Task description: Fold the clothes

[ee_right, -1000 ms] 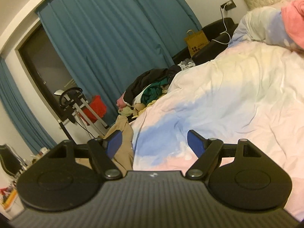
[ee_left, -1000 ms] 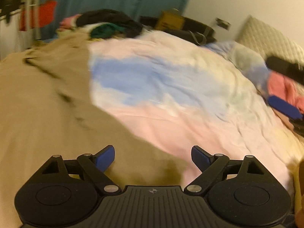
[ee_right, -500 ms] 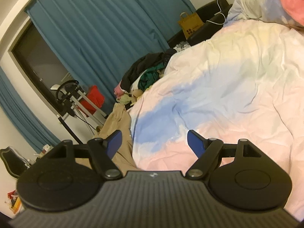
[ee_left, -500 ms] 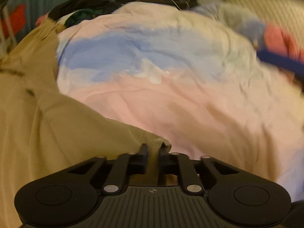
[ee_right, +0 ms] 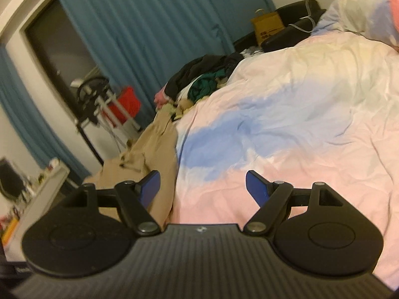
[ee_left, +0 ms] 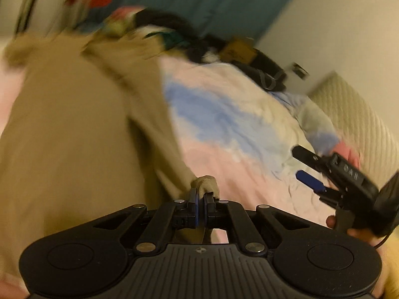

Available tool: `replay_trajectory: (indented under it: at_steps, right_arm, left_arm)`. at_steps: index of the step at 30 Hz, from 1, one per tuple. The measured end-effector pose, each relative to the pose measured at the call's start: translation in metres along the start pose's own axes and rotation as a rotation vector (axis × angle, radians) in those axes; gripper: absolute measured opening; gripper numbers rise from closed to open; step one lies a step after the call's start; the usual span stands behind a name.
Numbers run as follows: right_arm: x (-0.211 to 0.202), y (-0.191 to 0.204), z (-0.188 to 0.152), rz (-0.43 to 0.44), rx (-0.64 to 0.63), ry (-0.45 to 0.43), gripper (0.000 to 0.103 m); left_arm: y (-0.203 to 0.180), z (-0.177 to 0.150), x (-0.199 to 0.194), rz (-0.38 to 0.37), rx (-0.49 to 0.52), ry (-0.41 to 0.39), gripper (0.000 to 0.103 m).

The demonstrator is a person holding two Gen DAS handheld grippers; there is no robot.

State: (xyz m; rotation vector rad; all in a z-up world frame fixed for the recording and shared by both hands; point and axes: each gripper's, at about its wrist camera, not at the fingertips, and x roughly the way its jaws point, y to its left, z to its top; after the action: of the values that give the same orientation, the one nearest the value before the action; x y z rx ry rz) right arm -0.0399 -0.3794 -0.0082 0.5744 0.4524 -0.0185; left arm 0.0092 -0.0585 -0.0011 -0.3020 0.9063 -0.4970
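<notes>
A tan garment (ee_left: 69, 129) lies spread over the left of the bed; it also shows in the right wrist view (ee_right: 154, 147). My left gripper (ee_left: 200, 199) is shut on a corner of the tan garment and holds it lifted off the pastel duvet (ee_left: 237, 114). My right gripper (ee_right: 202, 186) is open and empty above the duvet (ee_right: 299, 114), right of the garment's edge. It also shows in the left wrist view (ee_left: 309, 167), open, at the right.
A pile of dark, green and pink clothes (ee_right: 199, 82) sits at the far end of the bed. Pillows (ee_right: 361, 17) and a padded headboard (ee_left: 354, 114) are at the right. Blue curtains (ee_right: 149, 25), a stand (ee_right: 99, 102) and a brown bag (ee_right: 268, 26) lie beyond.
My left gripper closed on the tan garment's corner and has lifted and pulled it, tilting the view. My right gripper stayed open and shifted slightly over the duvet.
</notes>
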Motion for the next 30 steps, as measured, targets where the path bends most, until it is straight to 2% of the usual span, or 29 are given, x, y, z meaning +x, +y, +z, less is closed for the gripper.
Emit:
replay_trajectory:
  at_steps: [6, 9, 12, 14, 17, 18, 22, 24, 26, 30]
  right_arm:
    - [0.006, 0.034, -0.016, 0.003, -0.136, 0.053, 0.078]
    - [0.004, 0.045, -0.020, -0.005, -0.180, 0.059, 0.077]
    - [0.002, 0.050, -0.022, -0.007, -0.188, 0.047, 0.077]
    - [0.005, 0.056, -0.021, -0.031, -0.215, 0.032, 0.077]
    - [0.017, 0.069, -0.020, -0.060, -0.272, -0.012, 0.077]
    - [0.023, 0.073, -0.021, -0.068, -0.292, -0.029, 0.076]
    - [0.053, 0.082, -0.042, -0.193, -0.390, -0.057, 0.076]
    - [0.070, 0.082, -0.052, -0.244, -0.421, -0.019, 0.076]
    - [0.080, 0.081, -0.054, -0.267, -0.432, -0.014, 0.076]
    - [0.087, 0.074, -0.052, -0.282, -0.400, -0.044, 0.076]
  left_arm:
    - [0.053, -0.015, 0.010, 0.100, -0.129, 0.106, 0.004]
    - [0.059, -0.013, 0.015, 0.123, -0.114, 0.151, 0.006]
    - [0.061, -0.004, 0.009, 0.121, -0.092, 0.179, 0.020]
    - [0.063, 0.005, 0.001, 0.108, -0.083, 0.189, 0.043]
    - [0.070, 0.021, -0.008, 0.127, -0.091, 0.148, 0.057]
    - [0.074, 0.030, -0.009, 0.138, -0.101, 0.132, 0.058]
    - [0.091, 0.072, 0.005, 0.169, -0.152, 0.093, 0.061]
    - [0.095, 0.097, 0.021, 0.205, -0.172, 0.062, 0.064]
    - [0.098, 0.125, 0.039, 0.240, -0.189, 0.037, 0.065]
    - [0.101, 0.165, 0.061, 0.249, -0.186, 0.005, 0.069]
